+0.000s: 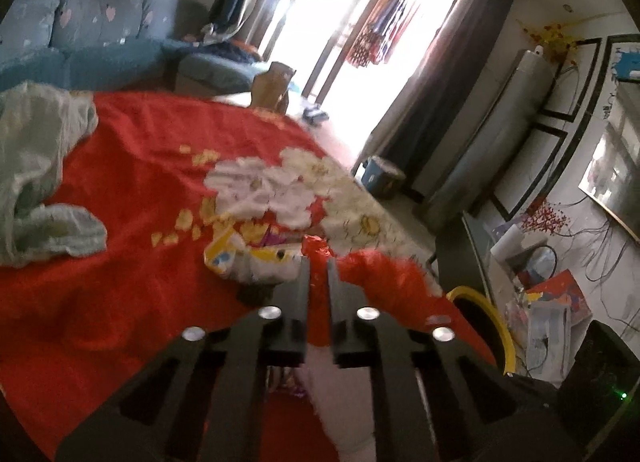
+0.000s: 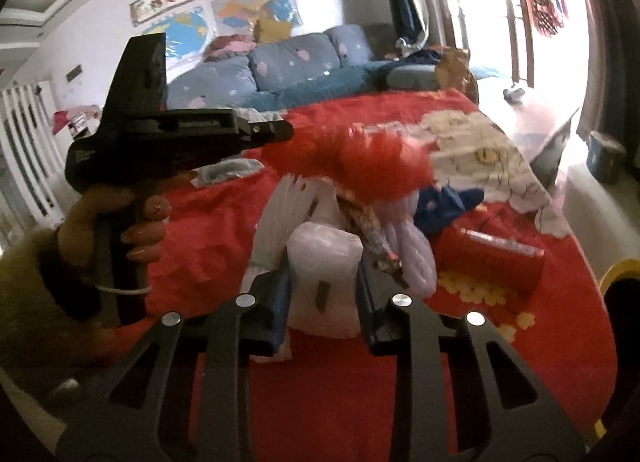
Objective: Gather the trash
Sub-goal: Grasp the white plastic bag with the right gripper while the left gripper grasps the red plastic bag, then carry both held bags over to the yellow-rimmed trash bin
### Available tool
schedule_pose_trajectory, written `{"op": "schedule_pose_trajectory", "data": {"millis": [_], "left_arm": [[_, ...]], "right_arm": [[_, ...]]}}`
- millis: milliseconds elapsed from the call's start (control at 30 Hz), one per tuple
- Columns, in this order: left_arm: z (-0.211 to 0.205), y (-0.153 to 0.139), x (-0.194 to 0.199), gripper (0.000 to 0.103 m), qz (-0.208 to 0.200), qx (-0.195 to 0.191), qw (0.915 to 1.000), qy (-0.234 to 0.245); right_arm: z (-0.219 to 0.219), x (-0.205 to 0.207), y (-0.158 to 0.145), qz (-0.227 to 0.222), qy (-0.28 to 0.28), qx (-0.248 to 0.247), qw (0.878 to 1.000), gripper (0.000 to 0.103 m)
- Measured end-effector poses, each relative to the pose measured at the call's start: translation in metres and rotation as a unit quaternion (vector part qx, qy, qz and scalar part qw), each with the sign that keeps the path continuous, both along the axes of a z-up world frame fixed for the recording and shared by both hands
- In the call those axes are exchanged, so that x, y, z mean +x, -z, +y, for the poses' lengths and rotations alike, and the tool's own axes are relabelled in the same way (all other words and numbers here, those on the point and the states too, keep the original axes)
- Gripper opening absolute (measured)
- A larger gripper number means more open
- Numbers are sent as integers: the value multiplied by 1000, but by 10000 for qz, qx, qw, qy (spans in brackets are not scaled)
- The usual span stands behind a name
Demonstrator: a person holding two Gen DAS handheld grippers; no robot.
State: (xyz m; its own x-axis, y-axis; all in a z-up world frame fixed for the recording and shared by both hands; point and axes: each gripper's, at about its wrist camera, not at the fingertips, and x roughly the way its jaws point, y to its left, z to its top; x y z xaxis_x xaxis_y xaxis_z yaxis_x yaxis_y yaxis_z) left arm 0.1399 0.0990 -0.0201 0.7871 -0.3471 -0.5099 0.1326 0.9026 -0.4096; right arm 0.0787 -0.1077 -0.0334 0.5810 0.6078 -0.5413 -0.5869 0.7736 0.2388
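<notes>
In the left wrist view my left gripper (image 1: pixel 319 264) is shut on a crumpled red wrapper (image 1: pixel 318 250) that sticks up between its jaws. A yellow and white wrapper (image 1: pixel 236 258) lies just left of the fingertips. In the right wrist view my right gripper (image 2: pixel 322 274) is shut on a white plastic bag (image 2: pixel 324 242), both pads pressing its sides. The bag holds a patterned wrapper (image 2: pixel 374 242) and has lavender folds (image 2: pixel 416 258). A hand (image 2: pixel 120 229) holds my left gripper (image 2: pixel 280 129) at upper left, the blurred red wrapper (image 2: pixel 360 157) trailing from its tip over the bag.
A table under a red cloth (image 1: pixel 140 181) with white flowers carries a pale green cloth (image 1: pixel 36 165), a red pack (image 2: pixel 492 258) and a blue item (image 2: pixel 452 201). A yellow-rimmed bin (image 1: pixel 486 306) stands off the table's right edge. A blue sofa (image 2: pixel 280 73) is behind.
</notes>
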Motion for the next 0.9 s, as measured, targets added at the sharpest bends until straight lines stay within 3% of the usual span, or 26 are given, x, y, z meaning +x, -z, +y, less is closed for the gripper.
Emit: {"op": "schedule_pose_trajectory", "data": {"millis": [400,667,900], "left_arm": [[3,-60,-27,3,-834,-9,9964,-167],[-10,-85,-42,2,-1131,80,9935,-116],[-27,-89,-45,2,-1204,82,9927,32]], "right_arm": [[-26,-10,-52,-608,-132,581,9964,20],[-51,-1,-63,-721,394,561,9950,19],[-78,5,-65,-745,841,627,9917,19]]}}
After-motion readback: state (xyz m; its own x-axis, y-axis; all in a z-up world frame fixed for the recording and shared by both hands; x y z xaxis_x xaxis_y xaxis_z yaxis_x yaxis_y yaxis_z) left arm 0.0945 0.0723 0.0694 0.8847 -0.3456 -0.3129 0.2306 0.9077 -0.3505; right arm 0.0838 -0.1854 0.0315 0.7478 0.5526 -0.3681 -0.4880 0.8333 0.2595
